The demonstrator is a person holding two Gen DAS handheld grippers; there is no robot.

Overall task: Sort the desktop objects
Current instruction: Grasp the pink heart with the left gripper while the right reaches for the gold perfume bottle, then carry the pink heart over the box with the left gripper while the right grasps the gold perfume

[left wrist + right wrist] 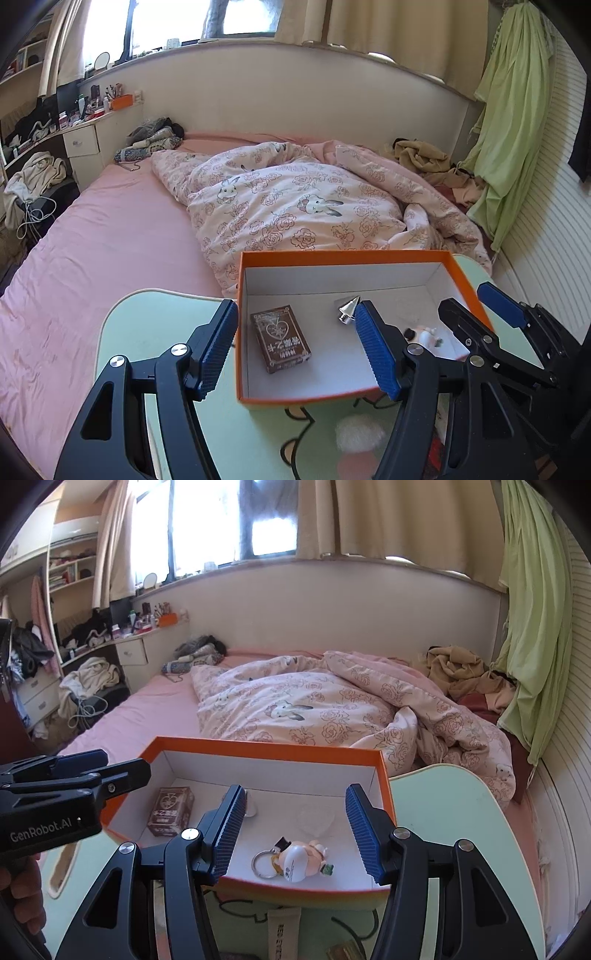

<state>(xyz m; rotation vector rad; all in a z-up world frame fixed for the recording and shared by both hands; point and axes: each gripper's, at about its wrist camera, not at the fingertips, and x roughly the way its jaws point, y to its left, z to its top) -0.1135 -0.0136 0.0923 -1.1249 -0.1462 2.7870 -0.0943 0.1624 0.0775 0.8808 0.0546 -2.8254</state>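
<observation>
An orange box (242, 314) with a white inside stands on the pale green desk. In it lie a brown card pack (280, 339), a silver cone (346, 313) and a pink-and-white figurine keychain (301, 856) with a metal ring. My left gripper (295, 350) hangs open over the box's near left part, above the card pack, with nothing between its pads. My right gripper (295, 830) is open over the near right part, just above the keychain and not touching it. Each gripper shows in the other's view: the right gripper (463, 299), the left gripper (123, 762). The cone (252, 806) is half hidden by a finger.
The green desk (443, 812) has a cartoon print. A white fluffy ball (360, 430) and a white tube (284, 932) lie in front of the box. Behind the desk is a bed with a pink sheet and a rose-print quilt (295, 206). A hand (22, 893) holds the left gripper.
</observation>
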